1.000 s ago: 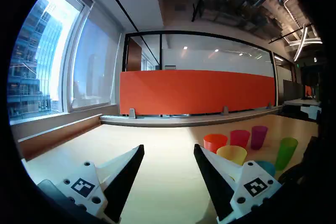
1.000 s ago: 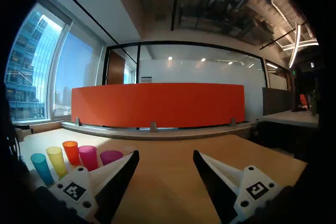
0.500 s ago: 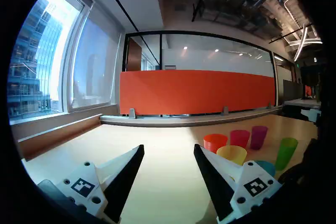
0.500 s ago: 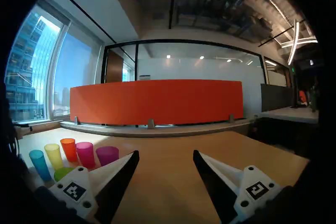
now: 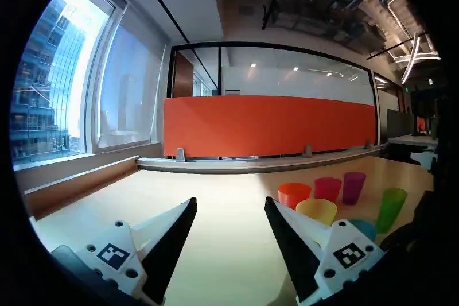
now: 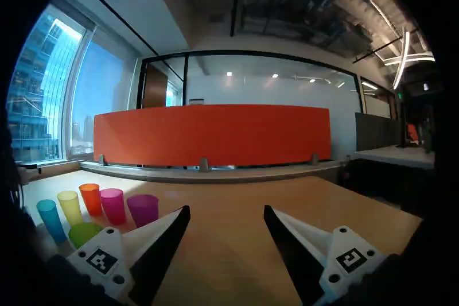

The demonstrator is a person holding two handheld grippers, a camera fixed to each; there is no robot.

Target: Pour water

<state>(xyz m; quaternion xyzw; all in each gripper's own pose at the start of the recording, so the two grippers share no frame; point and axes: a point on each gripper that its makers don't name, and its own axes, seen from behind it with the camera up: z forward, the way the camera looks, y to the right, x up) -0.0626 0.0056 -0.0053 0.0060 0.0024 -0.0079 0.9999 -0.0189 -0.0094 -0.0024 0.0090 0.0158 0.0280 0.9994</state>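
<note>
Right of the left tool (image 5: 230, 199) and left of the right tool (image 6: 226, 208), both wide: coloured cups (image 6: 113, 205).

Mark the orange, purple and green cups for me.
orange cup (image 6: 90, 201): right gripper view, on its side wall.
purple cup (image 6: 143, 212): right gripper view, on its side wall.
green cup (image 5: 392, 209): left gripper view, on its side wall.

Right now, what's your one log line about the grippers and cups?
left gripper: open, empty | right gripper: open, empty | cups: six, upright on table
</note>
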